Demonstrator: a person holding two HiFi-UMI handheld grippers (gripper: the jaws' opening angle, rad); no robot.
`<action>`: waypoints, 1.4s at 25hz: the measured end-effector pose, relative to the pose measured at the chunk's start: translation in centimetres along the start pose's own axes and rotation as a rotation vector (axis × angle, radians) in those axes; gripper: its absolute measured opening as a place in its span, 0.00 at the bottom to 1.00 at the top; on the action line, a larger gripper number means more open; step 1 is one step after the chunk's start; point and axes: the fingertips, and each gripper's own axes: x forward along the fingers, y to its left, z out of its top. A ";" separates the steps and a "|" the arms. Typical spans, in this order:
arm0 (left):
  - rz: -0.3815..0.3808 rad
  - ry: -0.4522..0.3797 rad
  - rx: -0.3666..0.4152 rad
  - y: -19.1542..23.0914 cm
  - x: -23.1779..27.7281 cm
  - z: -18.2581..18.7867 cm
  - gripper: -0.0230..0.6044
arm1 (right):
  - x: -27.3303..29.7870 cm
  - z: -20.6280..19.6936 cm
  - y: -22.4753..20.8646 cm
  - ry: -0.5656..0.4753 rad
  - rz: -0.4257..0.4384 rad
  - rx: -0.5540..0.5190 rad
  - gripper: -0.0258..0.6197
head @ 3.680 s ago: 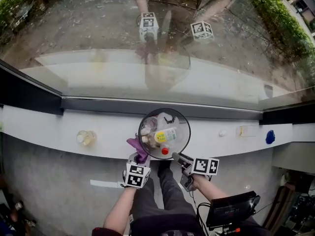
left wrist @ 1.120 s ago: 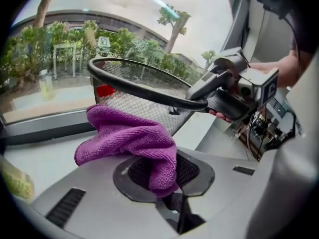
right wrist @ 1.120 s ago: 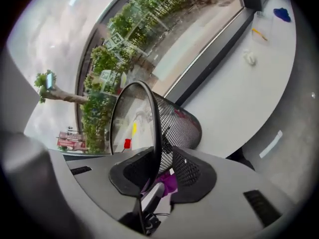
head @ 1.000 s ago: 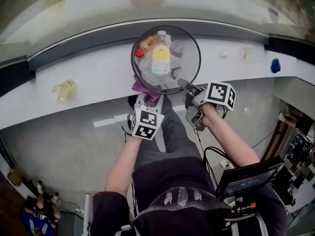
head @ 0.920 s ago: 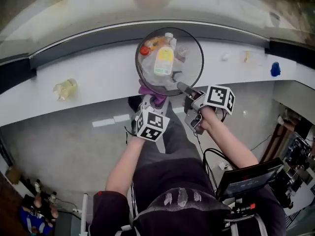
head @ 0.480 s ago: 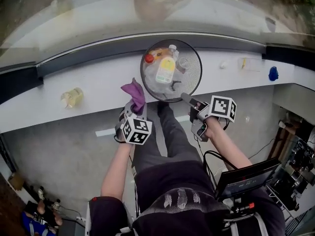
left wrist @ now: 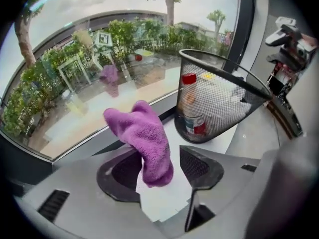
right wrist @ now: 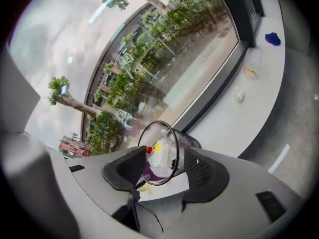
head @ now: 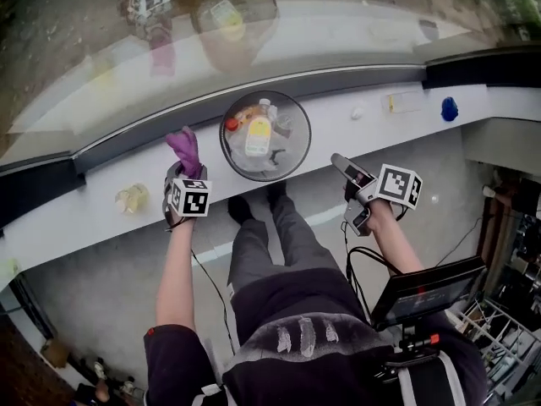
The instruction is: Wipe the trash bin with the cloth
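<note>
The black mesh trash bin (head: 292, 152) stands on the white ledge (head: 93, 222), holding a yellow-labelled bottle and other rubbish. My left gripper (head: 180, 172) hovers over the ledge, left of the bin and apart from it. Its jaws have just been opening. The purple cloth (left wrist: 144, 138) lies loosely between them, against the left pad with a gap to the right one. In the left gripper view the bin (left wrist: 219, 98) sits beyond and to the right of the left gripper (left wrist: 159, 168). My right gripper (head: 340, 162) is right of the bin, clear of its rim. Its jaws have just been opening, and the right gripper (right wrist: 167, 176) is wide with nothing between them.
A yellowish crumpled thing (head: 132, 198) lies on the ledge to the left. A small white scrap (head: 357, 112) and a blue object (head: 449, 108) lie to the right. Window glass runs behind the ledge. The person's legs stand below the bin, with a monitor (head: 423, 290) at lower right.
The left gripper has carried the cloth leftward, away from the bin. The right gripper has come off the bin's rim and drawn back to the right.
</note>
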 end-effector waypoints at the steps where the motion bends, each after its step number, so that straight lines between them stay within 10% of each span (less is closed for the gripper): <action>1: 0.005 0.024 -0.010 1.1 0.0 0.2 0.39 | -0.2 0.7 0.6 -0.021 -0.002 -0.001 0.37; 9: 0.027 0.102 0.080 1.6 -4.5 3.0 0.49 | -4.6 3.7 6.5 -0.147 0.257 0.006 0.37; 16: 0.055 -0.109 0.077 1.5 -14.6 7.9 0.49 | -8.5 4.0 12.1 -0.181 0.511 -0.068 0.37; 26: 0.014 -0.549 0.047 -1.7 -30.8 18.0 0.49 | -13.2 2.9 19.3 -0.188 0.665 -0.371 0.37; 35: 0.043 -0.660 0.057 -6.6 -38.7 20.4 0.49 | -17.8 3.0 23.2 -0.130 0.857 -0.525 0.37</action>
